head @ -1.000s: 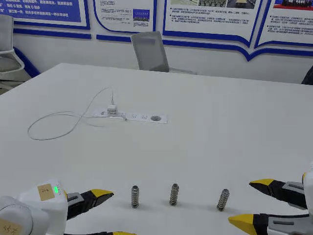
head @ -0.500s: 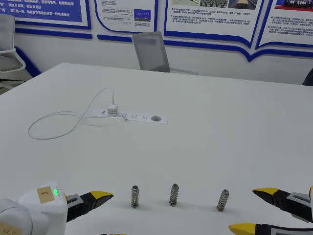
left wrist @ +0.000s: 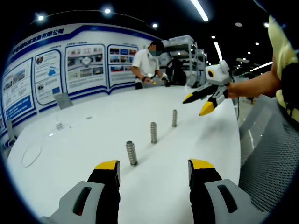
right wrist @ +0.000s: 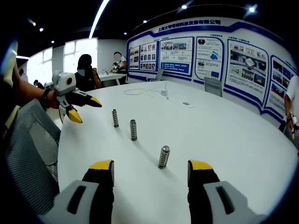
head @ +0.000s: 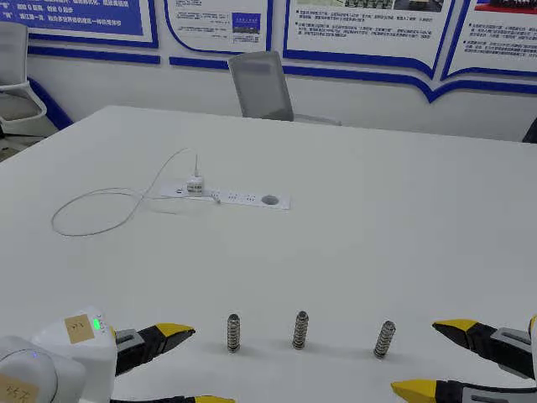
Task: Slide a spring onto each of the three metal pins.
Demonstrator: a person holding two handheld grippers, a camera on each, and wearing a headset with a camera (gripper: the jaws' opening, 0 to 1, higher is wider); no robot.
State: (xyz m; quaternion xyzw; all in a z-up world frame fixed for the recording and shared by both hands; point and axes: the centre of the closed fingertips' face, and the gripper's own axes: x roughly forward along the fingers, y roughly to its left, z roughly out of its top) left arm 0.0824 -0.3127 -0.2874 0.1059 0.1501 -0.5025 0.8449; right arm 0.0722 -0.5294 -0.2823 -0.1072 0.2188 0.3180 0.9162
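Observation:
Three metal pins stand upright in a row on the white table (head: 352,235), each with a coil spring around it: the left spring (head: 233,332), the middle spring (head: 299,330) and the right spring (head: 384,339). My left gripper (head: 197,365) hovers open just left of the row, with nothing between its yellow-tipped fingers. At the right end of the row my right gripper (head: 424,357) is open and holds nothing. In the left gripper view the row (left wrist: 153,132) runs away from the open left gripper (left wrist: 154,164). The right gripper view has the nearest spring (right wrist: 163,157) just ahead of the open right gripper (right wrist: 151,164).
A white power strip (head: 243,200) with a plugged charger and a looping white cable (head: 92,210) lies mid-table. A grey chair (head: 260,84) stands at the far edge below wall posters. People stand at a far bench (left wrist: 149,65).
My right gripper has drifted slightly toward the near edge of the table. The springs, pins and left gripper have stayed where they were; the head camera tilted a little.

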